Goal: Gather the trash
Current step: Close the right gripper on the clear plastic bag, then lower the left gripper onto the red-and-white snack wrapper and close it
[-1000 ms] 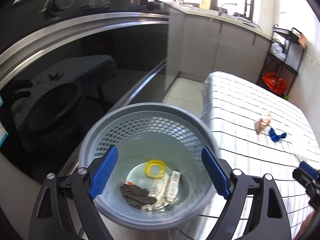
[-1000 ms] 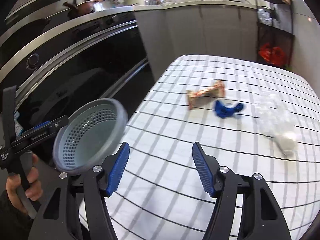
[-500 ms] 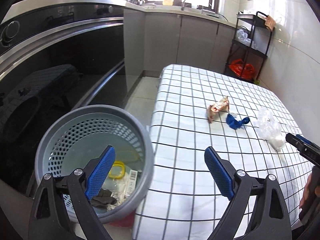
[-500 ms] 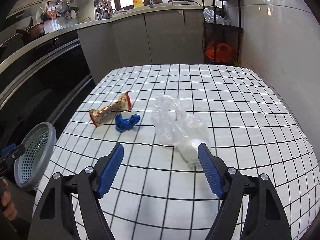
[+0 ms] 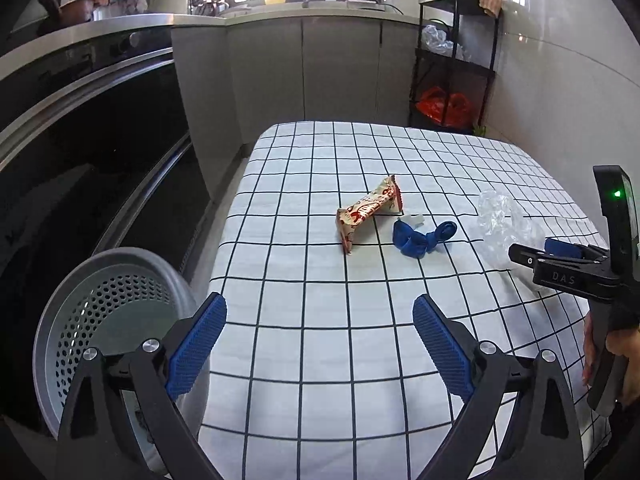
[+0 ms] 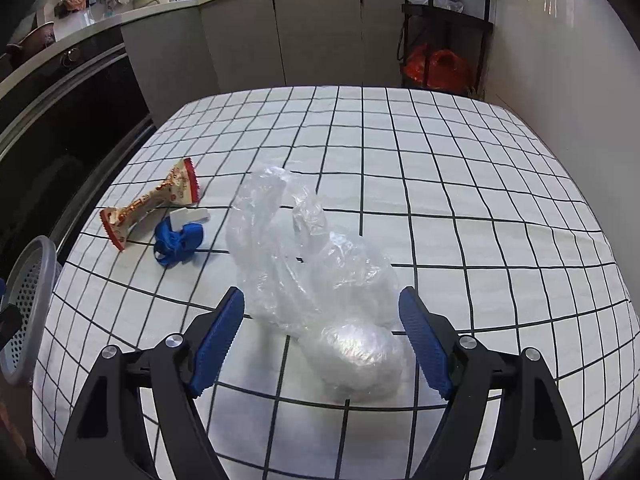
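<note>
A crumpled clear plastic bag (image 6: 316,276) lies on the checked tablecloth (image 6: 460,184), its bulky end between the open fingers of my right gripper (image 6: 322,336). A red and gold snack wrapper (image 6: 150,204) and a crumpled blue scrap (image 6: 178,240) lie to its left. In the left wrist view the wrapper (image 5: 368,210), blue scrap (image 5: 420,238) and bag (image 5: 504,224) lie ahead of my open, empty left gripper (image 5: 320,344). The grey perforated trash basket (image 5: 108,320) sits off the table's left edge, also showing in the right wrist view (image 6: 28,304).
A dark oven front (image 5: 92,148) and grey cabinets (image 5: 320,68) run along the left and back. A black shelf rack (image 5: 452,64) with an orange bag stands at the back right. A white tiled wall (image 6: 568,72) borders the table's right side.
Both views swung right, from the basket toward the table. My right gripper moved forward until the plastic bag sits between its fingers. The basket slid to the left edge of both views.
</note>
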`<state>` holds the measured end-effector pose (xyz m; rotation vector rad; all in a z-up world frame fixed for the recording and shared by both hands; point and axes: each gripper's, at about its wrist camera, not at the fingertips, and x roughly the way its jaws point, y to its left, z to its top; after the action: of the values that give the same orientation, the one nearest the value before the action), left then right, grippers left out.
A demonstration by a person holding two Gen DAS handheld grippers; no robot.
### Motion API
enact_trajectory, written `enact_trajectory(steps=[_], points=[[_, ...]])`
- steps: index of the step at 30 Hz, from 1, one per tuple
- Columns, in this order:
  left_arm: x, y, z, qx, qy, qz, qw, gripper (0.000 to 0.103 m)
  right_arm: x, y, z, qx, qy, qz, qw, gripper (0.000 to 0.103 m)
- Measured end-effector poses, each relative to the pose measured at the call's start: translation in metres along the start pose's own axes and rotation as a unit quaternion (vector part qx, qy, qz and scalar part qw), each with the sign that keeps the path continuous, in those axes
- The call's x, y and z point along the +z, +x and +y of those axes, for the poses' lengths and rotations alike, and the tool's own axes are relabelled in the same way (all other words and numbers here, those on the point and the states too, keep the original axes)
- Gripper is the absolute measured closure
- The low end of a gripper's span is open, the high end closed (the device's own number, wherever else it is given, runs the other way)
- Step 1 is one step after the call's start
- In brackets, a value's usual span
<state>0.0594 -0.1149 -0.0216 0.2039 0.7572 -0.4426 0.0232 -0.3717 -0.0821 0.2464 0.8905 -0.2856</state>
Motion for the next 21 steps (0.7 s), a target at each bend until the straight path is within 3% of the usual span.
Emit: enact_trajectory(steps=[4,5,7,10,14,21], points=[[0.016,0.021,-0.013,-0.023,0.006,0.009,0.9997,0.008,0.001,0.01,-0.009,0.012,0.021,0.01,1.0,0.031],[0.018,0.025,-0.015,-0.027,0.006,0.01,0.9996,0.008,0.001,0.011,-0.009,0.016,0.022,0.01,1.0,0.036],[0.025,0.039,-0.02,-0.039,0.007,0.018,0.999,0.008,0.002,0.012,-0.006,0.018,0.016,0.017,1.0,0.058],[0.032,0.056,-0.024,-0.059,0.009,0.026,0.9979,0.008,0.005,0.011,-0.004,0.036,0.021,0.019,0.999,0.068],[0.044,0.073,-0.03,-0.091,0.026,0.032,0.995,0.008,0.014,-0.002,-0.008,0.07,0.046,0.005,0.996,0.068],[0.065,0.097,-0.044,-0.094,0.075,0.023,0.9924,0.007,0.024,-0.019,-0.019,0.105,0.077,-0.02,0.991,0.068]])
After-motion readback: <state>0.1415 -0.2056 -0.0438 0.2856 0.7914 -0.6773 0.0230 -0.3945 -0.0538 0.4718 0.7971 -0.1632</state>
